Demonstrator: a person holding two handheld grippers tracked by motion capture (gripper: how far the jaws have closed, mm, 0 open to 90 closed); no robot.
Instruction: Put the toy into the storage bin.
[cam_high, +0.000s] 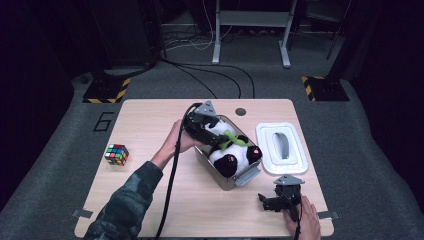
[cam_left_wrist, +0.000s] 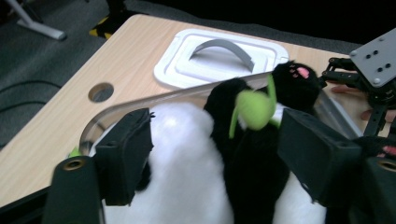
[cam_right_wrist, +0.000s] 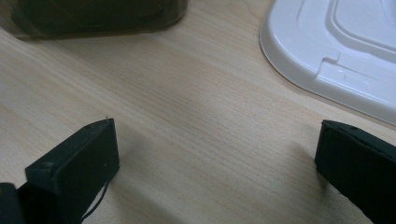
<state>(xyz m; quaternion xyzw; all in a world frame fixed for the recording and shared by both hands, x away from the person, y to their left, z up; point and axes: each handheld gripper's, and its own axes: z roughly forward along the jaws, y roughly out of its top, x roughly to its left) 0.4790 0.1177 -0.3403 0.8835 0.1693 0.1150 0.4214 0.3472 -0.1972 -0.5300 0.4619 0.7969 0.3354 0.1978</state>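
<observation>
In the clear storage box at the table centre, the plush panda lies stuffed on its back, bulging above the rim. The left gripper stands over it with jaws released, spread either side of the white body and not pressing. The right gripper rests near the table's front edge, jaws wide apart and holding nothing. The white lid lies just beside the box. Risks: the compressed plush may spring up and block lid seating; a paw overhanging the rim may be pinched; withdrawing jaws may snag the green scarf.
</observation>
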